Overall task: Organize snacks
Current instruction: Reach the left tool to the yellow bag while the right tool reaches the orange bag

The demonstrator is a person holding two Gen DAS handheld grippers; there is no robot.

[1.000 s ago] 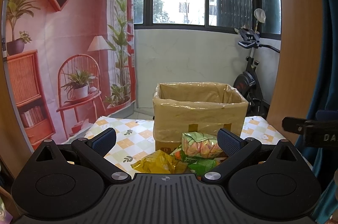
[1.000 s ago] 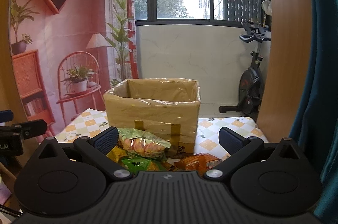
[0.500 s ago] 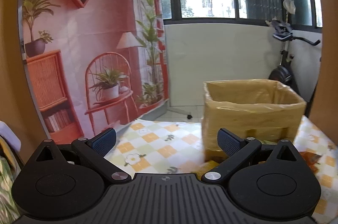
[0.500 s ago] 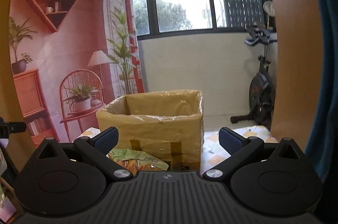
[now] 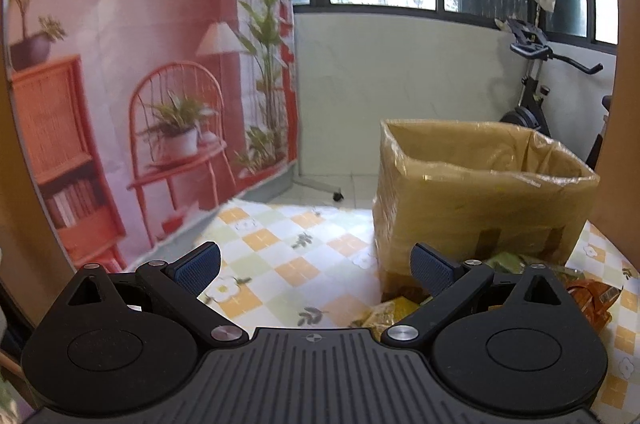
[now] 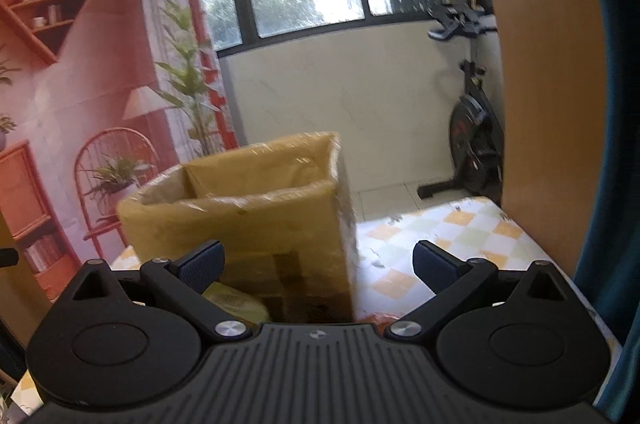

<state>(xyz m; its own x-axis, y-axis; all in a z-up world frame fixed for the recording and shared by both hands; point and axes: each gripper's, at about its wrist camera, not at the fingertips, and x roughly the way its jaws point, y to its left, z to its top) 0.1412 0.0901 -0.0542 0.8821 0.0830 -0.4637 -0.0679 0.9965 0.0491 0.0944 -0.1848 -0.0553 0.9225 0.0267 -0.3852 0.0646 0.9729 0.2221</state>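
An open cardboard box [image 5: 480,200] lined with clear plastic stands on a table with a checked flower cloth [image 5: 288,248]. Snack bags lie at its foot: a yellow bag [image 5: 384,312], a green bag [image 5: 508,260] and an orange bag [image 5: 588,300], all partly hidden by the gripper. My left gripper [image 5: 316,264] is open and holds nothing, left of the box. In the right wrist view the box [image 6: 248,216] fills the middle, close ahead. My right gripper [image 6: 318,262] is open around empty air before it. A yellow-green bag [image 6: 236,300] peeks out by its left finger.
A printed backdrop [image 5: 120,84] of shelves and plants hangs left of the table. An exercise bike [image 5: 532,80] stands behind by the window wall. A wooden panel [image 6: 548,84] and a teal curtain [image 6: 620,144] close the right side. Bare cloth [image 6: 440,244] lies right of the box.
Both grippers have moved closer to the table and box. The left view swung left, so the box now sits at its right. The right view tilted and neared the box's front.
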